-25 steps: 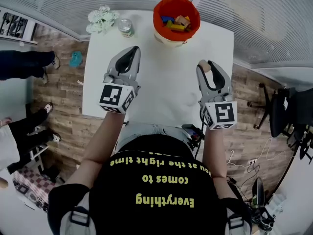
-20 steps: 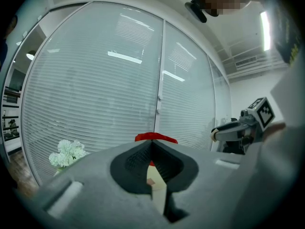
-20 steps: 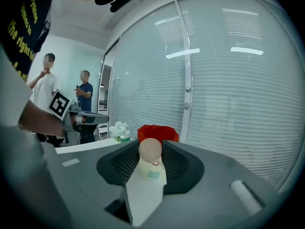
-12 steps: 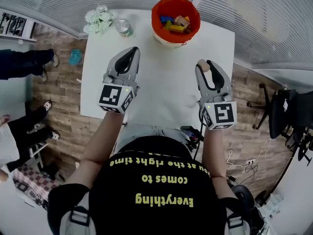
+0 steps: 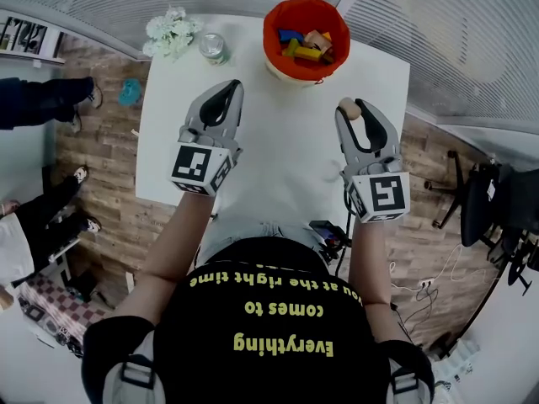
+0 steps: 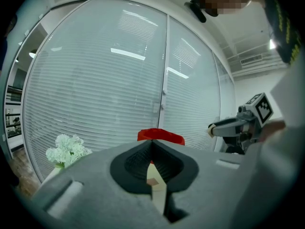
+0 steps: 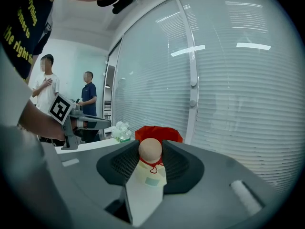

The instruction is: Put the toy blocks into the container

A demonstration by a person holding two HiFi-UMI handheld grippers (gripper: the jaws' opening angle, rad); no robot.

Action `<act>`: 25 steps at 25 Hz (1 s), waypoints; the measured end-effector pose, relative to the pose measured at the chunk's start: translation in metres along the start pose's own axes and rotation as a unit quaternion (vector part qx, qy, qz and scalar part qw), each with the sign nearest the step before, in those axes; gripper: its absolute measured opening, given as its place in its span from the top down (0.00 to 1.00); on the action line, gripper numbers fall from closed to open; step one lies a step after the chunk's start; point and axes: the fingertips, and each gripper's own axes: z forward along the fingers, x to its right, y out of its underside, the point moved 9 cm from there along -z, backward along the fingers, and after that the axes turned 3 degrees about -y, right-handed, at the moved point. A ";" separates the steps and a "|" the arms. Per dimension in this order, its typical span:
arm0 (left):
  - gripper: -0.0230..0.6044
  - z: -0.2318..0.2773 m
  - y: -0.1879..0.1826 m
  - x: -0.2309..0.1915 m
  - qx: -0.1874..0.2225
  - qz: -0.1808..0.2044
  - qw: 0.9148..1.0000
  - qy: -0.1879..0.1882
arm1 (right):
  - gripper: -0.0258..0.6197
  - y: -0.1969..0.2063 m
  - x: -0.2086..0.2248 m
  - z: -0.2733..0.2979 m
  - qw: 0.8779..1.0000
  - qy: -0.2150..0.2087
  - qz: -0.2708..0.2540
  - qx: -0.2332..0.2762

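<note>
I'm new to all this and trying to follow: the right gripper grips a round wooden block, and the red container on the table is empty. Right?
Not quite. The red container is not empty: the head view shows several coloured blocks in it. The right gripper does grip a round wooden block.

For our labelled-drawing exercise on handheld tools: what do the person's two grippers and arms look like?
The left gripper and right gripper are alike: grey tapered jaws lined with black ribbed pads. Each carries a cube with black-and-white square markers. The person wears a black short-sleeved T-shirt with yellow lettering.
</note>
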 end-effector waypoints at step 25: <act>0.96 0.045 0.026 -0.004 -0.033 -0.012 0.999 -0.001 | 0.72 -0.006 0.030 0.066 0.998 -0.055 0.005 0.006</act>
